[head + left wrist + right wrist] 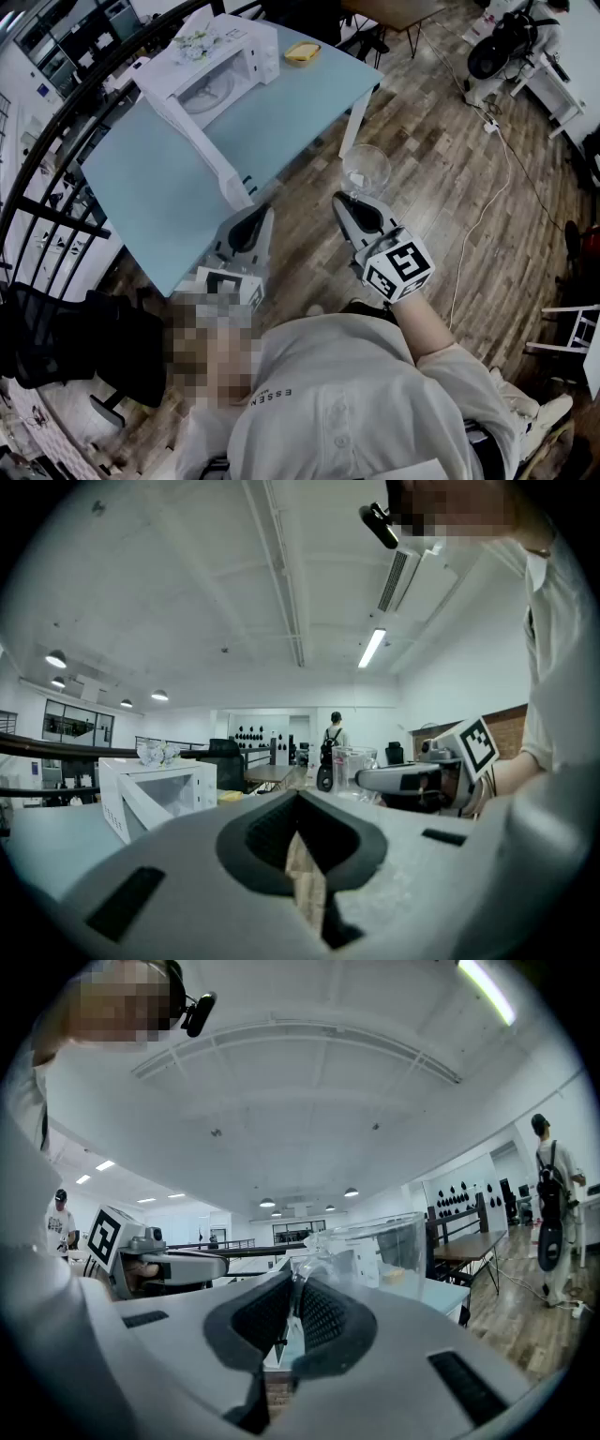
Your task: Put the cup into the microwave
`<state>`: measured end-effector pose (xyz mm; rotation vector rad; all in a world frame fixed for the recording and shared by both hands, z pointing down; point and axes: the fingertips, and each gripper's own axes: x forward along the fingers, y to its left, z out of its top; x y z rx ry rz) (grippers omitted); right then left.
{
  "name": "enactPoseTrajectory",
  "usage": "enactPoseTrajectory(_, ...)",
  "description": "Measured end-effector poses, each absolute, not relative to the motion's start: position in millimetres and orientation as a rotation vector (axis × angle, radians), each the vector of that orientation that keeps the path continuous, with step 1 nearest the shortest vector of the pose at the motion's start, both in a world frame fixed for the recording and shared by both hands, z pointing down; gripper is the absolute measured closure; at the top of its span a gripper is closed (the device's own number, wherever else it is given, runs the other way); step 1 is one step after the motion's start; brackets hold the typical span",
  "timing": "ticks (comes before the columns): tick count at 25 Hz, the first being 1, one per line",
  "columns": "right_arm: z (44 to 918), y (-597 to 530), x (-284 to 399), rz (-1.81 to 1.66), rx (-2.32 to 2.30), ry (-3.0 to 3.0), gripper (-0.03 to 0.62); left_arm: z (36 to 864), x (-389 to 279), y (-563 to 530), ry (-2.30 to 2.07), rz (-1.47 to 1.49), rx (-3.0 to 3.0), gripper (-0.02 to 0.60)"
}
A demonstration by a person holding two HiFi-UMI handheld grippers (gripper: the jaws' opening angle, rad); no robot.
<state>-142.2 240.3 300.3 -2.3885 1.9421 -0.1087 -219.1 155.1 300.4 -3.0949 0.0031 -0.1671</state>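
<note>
A clear glass cup (366, 169) hangs over the wooden floor, just off the table's near corner. My right gripper (343, 200) is shut on its rim, and in the right gripper view the thin glass wall (375, 1246) sits pinched between the pads. The white microwave (211, 75) stands at the far end of the light blue table (141, 178), its door (202, 145) swung wide open toward me. My left gripper (262, 216) hovers by the table's near edge, left of the cup, shut and empty. From the left gripper (300, 803) view the microwave (155, 794) stands ahead to the left and the cup (349, 766) to the right.
A small yellow dish (302, 52) lies on the table right of the microwave, and pale flowers (197, 37) sit on top of it. A black railing (56, 122) runs along the table's left side. A black chair (89, 352) stands nearby, and a cable (487, 206) trails across the floor.
</note>
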Motion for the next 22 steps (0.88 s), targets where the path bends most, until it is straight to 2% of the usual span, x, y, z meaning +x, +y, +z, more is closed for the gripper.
enactPoseTrajectory(13, 301.4, 232.3, -131.4, -0.118, -2.372, 1.942, 0.568, 302.0, -204.4, 152.2, -0.033, -0.169, -3.076, 0.581)
enactPoseTrajectory(22, 310.6, 213.9, -97.4, -0.16, -2.326, 1.973, 0.568, 312.0, -180.9, 143.1, 0.011, -0.189, -3.095, 0.581)
